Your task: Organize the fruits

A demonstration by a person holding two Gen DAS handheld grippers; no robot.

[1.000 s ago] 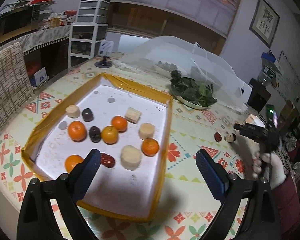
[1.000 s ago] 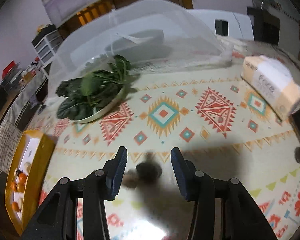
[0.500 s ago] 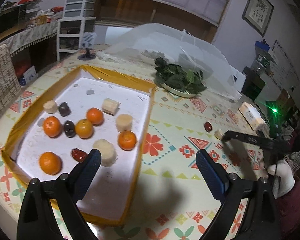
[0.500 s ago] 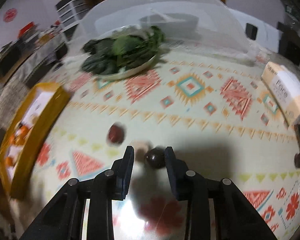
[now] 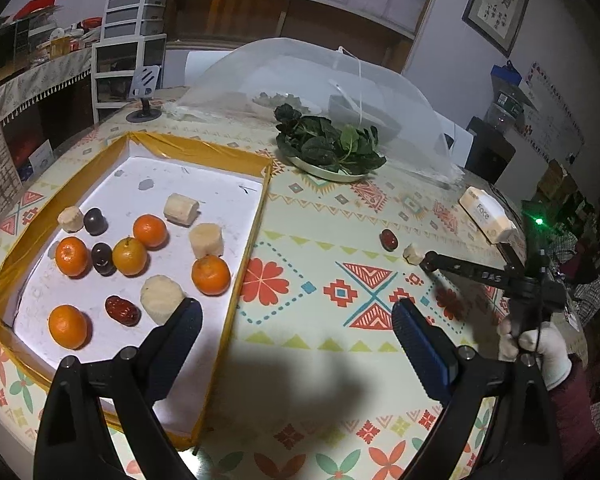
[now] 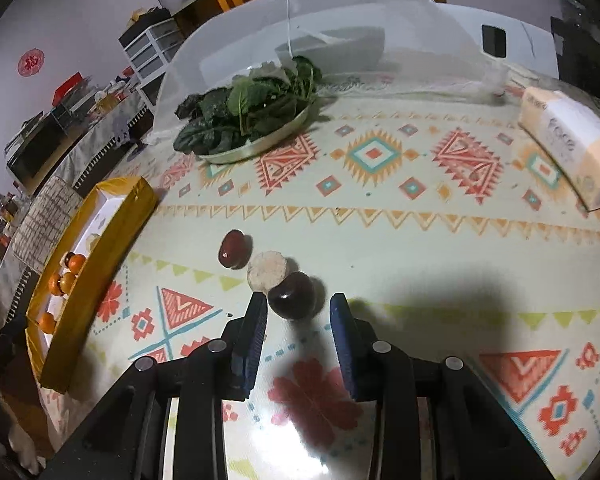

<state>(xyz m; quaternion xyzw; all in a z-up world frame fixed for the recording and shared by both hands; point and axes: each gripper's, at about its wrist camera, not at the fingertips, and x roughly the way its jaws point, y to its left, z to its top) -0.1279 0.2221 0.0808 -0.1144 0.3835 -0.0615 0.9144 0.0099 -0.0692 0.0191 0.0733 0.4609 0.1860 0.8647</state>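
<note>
A yellow-rimmed white tray [image 5: 256,216] holds several oranges [image 5: 210,275], dark plums [image 5: 102,258], pale round pieces [image 5: 206,239] and a red date [image 5: 122,311]. On the patterned cloth lie a dark plum [image 6: 292,295], a pale round piece [image 6: 267,271] and a red date [image 6: 233,249]; the date [image 5: 389,239] and pale piece [image 5: 412,254] also show in the left wrist view. My right gripper [image 6: 298,306] is open with its jaws either side of the dark plum, not touching it. My left gripper [image 5: 296,320] is open and empty above the tray's right edge.
A plate of green leaves [image 5: 328,150] stands beyond the tray, with a white mesh food cover [image 5: 300,76] behind it. A wrapped tissue pack [image 6: 568,136] lies at the right edge of the table. The tray's yellow wall [image 6: 100,272] is left of the loose fruits.
My right gripper has moved forward to the dark plum, which now sits between its jaws. My left gripper has drifted right, off the tray's middle.
</note>
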